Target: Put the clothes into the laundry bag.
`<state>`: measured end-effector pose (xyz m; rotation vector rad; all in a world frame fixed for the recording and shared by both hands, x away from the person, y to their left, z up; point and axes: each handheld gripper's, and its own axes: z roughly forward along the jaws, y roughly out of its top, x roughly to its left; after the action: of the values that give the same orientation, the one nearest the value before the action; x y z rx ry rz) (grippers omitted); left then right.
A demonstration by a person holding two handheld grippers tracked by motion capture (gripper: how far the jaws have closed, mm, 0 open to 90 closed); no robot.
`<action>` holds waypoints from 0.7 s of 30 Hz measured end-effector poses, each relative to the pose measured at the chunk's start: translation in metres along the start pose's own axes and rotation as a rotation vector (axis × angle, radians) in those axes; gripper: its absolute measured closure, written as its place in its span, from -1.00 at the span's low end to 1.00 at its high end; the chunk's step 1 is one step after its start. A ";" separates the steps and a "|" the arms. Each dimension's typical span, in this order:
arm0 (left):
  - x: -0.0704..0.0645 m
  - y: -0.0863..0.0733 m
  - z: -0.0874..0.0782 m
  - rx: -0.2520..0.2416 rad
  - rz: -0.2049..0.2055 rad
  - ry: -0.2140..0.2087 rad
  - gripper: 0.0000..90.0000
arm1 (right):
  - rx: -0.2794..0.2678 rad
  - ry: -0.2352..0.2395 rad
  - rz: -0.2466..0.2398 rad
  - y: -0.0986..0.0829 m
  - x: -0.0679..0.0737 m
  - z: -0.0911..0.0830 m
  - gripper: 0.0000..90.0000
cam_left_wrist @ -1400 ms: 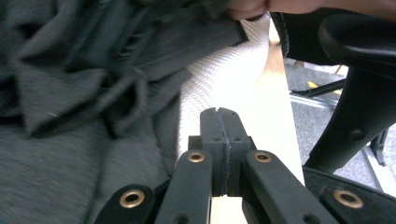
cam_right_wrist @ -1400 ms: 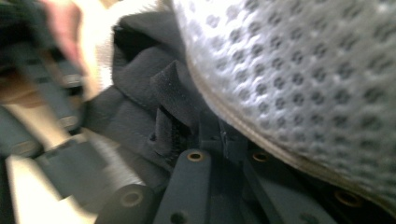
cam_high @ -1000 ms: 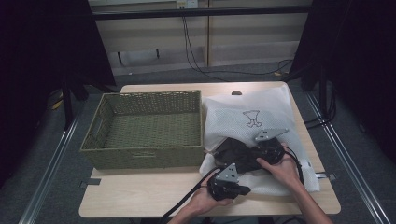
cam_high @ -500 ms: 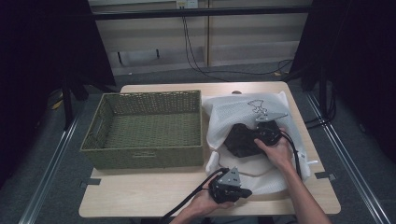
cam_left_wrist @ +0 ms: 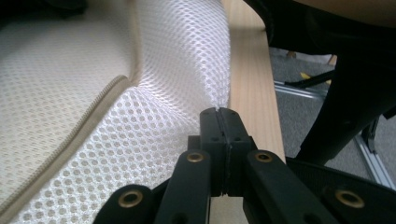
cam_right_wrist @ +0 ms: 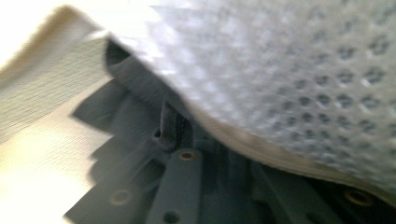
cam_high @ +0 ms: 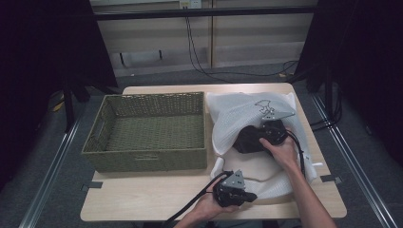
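White mesh bag [cam_high: 247,118] pinched in left hand-held gripper [cam_left_wrist: 219,112]; right hand-held gripper [cam_high: 260,135] seemingly gripping black garment [cam_high: 247,140].

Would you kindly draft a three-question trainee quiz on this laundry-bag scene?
1. True or false: the woven basket already holds a garment.
2. What does the left gripper pinch?
3. Where does the dark garment sit: A, inside the basket; B, at the opening of the white mesh bag; C, on the floor?

Key: 1 false, the basket is empty. 2 the mesh bag's edge, fingers closed on it. 3 B.
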<state>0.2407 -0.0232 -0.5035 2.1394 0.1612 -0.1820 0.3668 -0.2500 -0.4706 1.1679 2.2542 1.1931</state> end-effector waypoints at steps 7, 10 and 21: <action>0.004 -0.001 -0.003 0.000 -0.009 -0.003 0.88 | -0.007 0.043 -0.034 -0.004 0.016 -0.028 0.60; 0.005 -0.001 -0.007 -0.014 -0.024 -0.003 0.79 | -0.024 0.067 -0.026 -0.008 0.020 -0.044 0.52; 0.016 0.002 -0.031 -0.010 -0.034 0.069 0.68 | -0.097 0.013 -0.009 -0.017 0.013 -0.107 0.50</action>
<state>0.2586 0.0018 -0.4880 2.1355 0.2379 -0.1267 0.2851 -0.3013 -0.4194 1.1148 2.1819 1.2946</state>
